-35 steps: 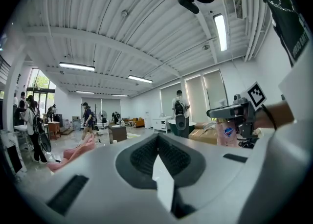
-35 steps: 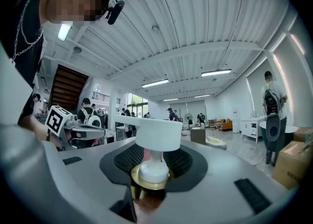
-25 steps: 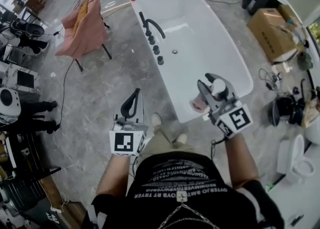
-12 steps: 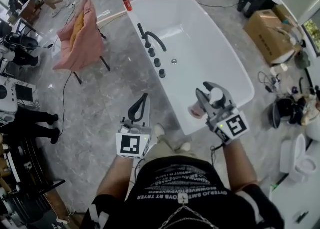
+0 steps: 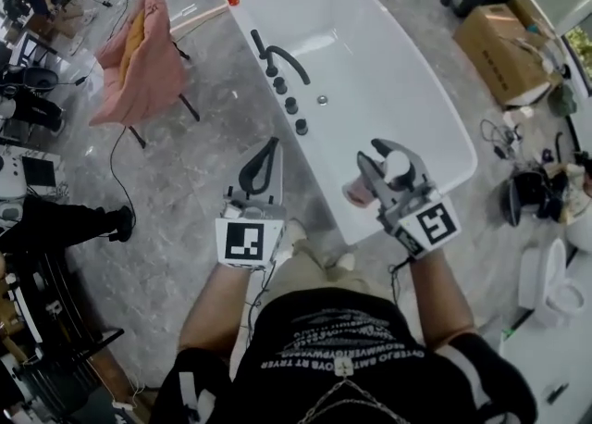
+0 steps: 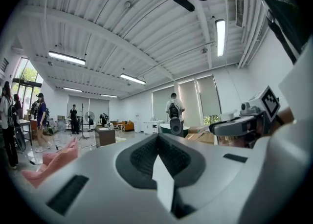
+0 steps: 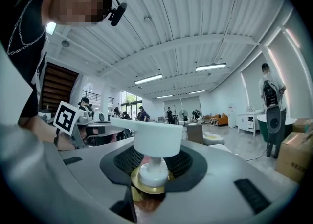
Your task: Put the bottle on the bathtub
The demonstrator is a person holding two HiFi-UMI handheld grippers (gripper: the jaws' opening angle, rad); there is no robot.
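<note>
The right tongs (image 5: 388, 161) clamp the bottle (image 5: 357, 193) over the bathtub's (image 5: 370, 61) near end; the left tongs (image 5: 263, 161) are pressed together, empty.

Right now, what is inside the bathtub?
Only a small drain shows on the bare white floor of the bathtub. The right gripper, shut on the bottle, covers part of the near end, so that part cannot be seen.

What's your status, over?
Right tongs shut on bottle, over near end of bathtub, not set down. Left tongs shut, empty. Near rim looks bare.
</note>
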